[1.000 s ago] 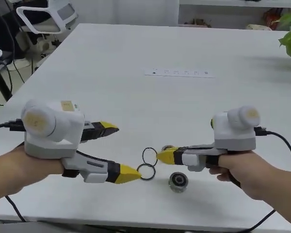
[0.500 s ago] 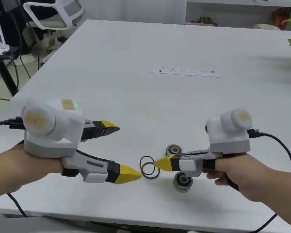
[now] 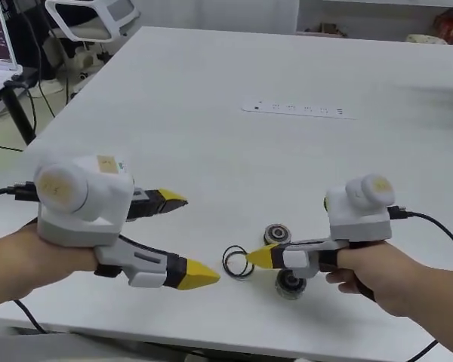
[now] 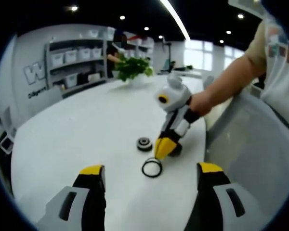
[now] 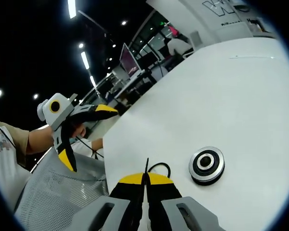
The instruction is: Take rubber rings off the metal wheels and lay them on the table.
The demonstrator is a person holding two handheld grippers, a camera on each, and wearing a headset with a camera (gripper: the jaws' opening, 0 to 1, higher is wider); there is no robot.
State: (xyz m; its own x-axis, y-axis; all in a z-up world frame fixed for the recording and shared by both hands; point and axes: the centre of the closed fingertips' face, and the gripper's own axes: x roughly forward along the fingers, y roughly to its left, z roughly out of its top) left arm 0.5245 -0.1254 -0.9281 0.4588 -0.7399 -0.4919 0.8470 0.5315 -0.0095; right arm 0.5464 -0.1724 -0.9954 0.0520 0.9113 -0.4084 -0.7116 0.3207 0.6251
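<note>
Two thin black rubber rings (image 3: 236, 262) lie overlapping on the white table (image 3: 287, 151), and show as one dark loop (image 4: 151, 168) in the left gripper view. My right gripper (image 3: 251, 258) is shut with its yellow tips at the rings' right edge. In its own view (image 5: 145, 177) a thin black ring (image 5: 160, 166) runs in between the shut tips. One metal wheel (image 3: 275, 233) sits just behind that gripper, seen close up (image 5: 206, 165) in its view. A second wheel (image 3: 291, 284) is partly hidden under it. My left gripper (image 3: 194, 238) hovers wide open, left of the rings.
A white power strip (image 3: 299, 109) lies flat farther back on the table. An office chair (image 3: 90, 19) and a desk stand off the far left corner. The table's near edge (image 3: 234, 343) runs just below both hands.
The right gripper drew the farther ring toward me until it overlaps the nearer ring. The left gripper stayed open in place. The head camera shifted slightly.
</note>
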